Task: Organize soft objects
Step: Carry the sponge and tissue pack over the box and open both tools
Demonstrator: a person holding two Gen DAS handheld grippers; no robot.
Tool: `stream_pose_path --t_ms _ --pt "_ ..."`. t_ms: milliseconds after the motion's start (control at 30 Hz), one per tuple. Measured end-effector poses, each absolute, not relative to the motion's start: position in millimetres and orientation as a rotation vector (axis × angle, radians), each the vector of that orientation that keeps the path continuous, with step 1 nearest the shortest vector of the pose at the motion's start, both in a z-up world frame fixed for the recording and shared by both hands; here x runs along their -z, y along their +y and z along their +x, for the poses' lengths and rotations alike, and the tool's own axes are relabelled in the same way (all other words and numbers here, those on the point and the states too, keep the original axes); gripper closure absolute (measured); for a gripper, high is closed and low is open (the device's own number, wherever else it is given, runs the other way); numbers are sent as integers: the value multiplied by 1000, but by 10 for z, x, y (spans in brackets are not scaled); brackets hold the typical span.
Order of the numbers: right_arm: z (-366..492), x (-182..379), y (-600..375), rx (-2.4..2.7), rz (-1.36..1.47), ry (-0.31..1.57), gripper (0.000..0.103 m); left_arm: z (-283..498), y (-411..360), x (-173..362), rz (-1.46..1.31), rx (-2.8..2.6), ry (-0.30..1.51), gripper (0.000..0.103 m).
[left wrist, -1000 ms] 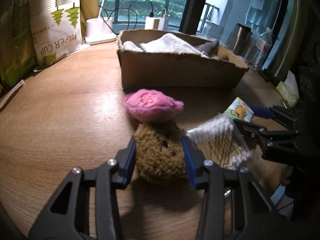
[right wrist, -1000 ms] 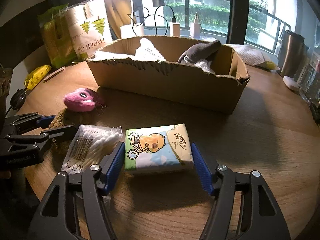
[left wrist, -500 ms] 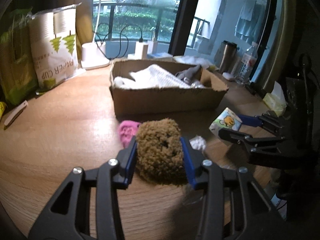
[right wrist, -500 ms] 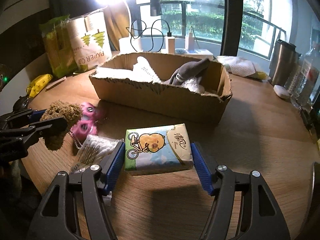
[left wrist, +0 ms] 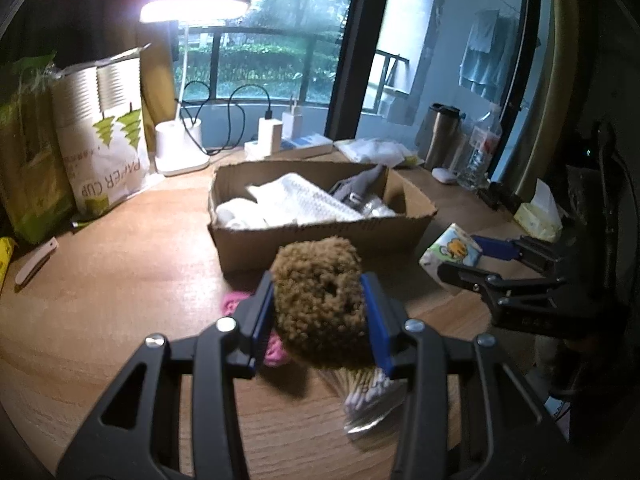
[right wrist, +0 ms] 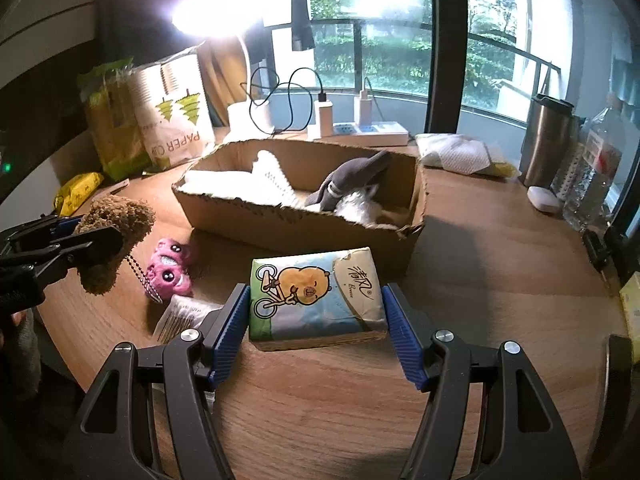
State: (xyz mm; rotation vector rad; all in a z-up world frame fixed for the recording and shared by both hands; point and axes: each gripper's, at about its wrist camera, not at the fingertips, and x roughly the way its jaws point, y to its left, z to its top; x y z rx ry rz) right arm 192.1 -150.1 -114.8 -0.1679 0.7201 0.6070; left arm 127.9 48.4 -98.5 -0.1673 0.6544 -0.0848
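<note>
On my left, the left hand-held gripper (left wrist: 320, 312) is clamped on a brown curly plush toy (left wrist: 320, 300), which hangs clear of the desk (right wrist: 500, 280) with a bead chain dangling under it in the right wrist view. Below it a pink plush toy (right wrist: 170, 268) and a clear pack of cotton swabs (right wrist: 180, 316) lie on the wood, just in front of the cardboard box (right wrist: 288, 232). To the right, my right hand-held gripper (right wrist: 316, 320) grips a tissue pack (right wrist: 316, 296) printed with a cartoon animal on a bicycle, also held off the surface. I judge this the carry step: both soft things are picked up, and the next move calls for taking them forward over the box's near wall and letting go above the white towels (left wrist: 296, 200) and grey plush (right wrist: 352, 180) already inside, minding the torn rim. The desk is pale wood, lit by a bright lamp (left wrist: 192, 8), with a bag of paper cups (left wrist: 104, 136) at the left, chargers at the back, and a steel tumbler (right wrist: 548, 140) by the window at the right.
</note>
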Motion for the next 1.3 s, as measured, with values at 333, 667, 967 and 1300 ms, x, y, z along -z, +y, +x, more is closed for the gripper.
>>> stream_pose_path --t_ms 333,667,967,1300 --pt "2033 992 -1629 -605 -139 689 34 1414 447 776 -151 82 615 60" --pt "2207 859 -1727 -606 -106 658 34 1608 461 540 -142 75 571 60" --pt "2390 801 -1792 -609 -80 640 34 1860 375 425 -140 87 544 60" --pt "2597 814 -1787 -610 -70 646 34 2167 288 423 -154 116 531 60"
